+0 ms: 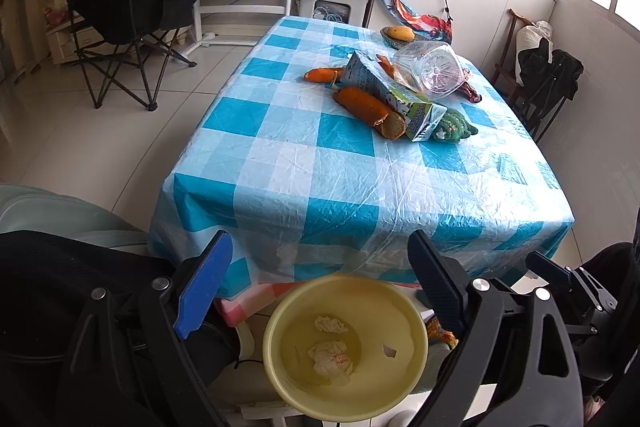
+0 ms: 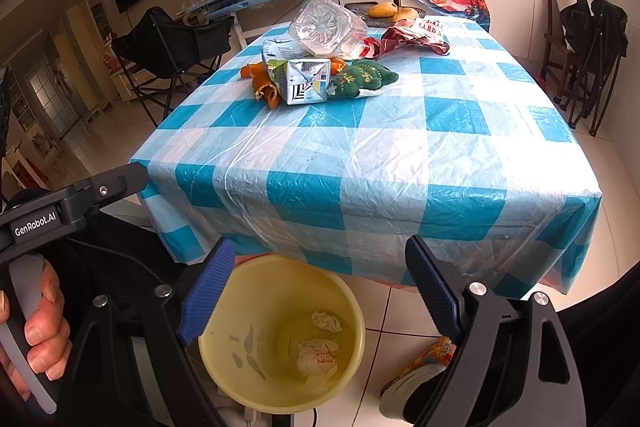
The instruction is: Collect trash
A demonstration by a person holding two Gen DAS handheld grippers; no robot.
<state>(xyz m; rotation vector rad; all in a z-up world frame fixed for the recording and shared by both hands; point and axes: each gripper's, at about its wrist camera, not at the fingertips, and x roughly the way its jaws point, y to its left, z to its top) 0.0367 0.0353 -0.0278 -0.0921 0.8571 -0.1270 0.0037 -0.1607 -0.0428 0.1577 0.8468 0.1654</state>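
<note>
Yellow plastic is showing between both sets of jaws: the bin [image 1: 346, 343] is standing on the floor just below the near edge of the table [image 1: 360, 167], and it is holding only two crumpled paper wads [image 2: 320, 347] at its bottom. I am judging the job as barely begun. Most of the trash is still lying in one heap toward the far end of the checked cloth: a drink carton [image 2: 300, 79], orange peels [image 1: 360, 103], a clear plastic bottle [image 2: 324, 27] and a red wrapper [image 2: 412, 39], with a green knitted piece [image 2: 364, 77] touching the carton. A dish of mangoes [image 2: 394, 11] is sitting at the far edge. The left gripper [image 1: 320, 287] and right gripper [image 2: 320, 291] are both gaping wide over the bin, gripping nothing.
</note>
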